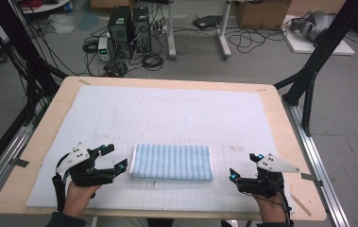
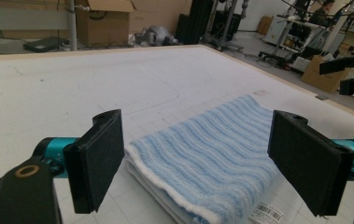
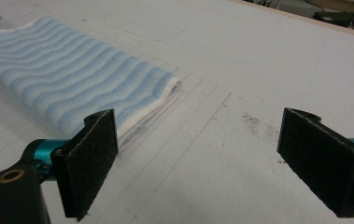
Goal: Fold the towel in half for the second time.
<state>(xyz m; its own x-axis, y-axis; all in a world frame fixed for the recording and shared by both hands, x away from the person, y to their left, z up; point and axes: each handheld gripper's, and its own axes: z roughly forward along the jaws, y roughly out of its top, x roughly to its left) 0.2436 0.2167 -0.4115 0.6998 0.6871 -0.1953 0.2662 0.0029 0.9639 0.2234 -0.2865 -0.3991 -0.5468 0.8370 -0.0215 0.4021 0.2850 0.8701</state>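
The left gripper point(image 1: 115, 158) hovers with fingers point(image 2: 95, 165) spread and empty, just off the towel's point(image 1: 172, 161) left short end; the towel lies ahead of them and to their right. Folded, it rests flat on the surface point(image 1: 271, 123), its long axis running from one gripper toward the other. The right gripper point(image 1: 242, 166) stands farther from the right end, fingers point(image 3: 88, 161) spread, towel ahead-left. The left hand looks nearer for any regrasp.

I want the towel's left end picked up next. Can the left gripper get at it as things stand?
Probably yes: the left gripper, jaws open, sits beside the folded towel, with bare mat between.
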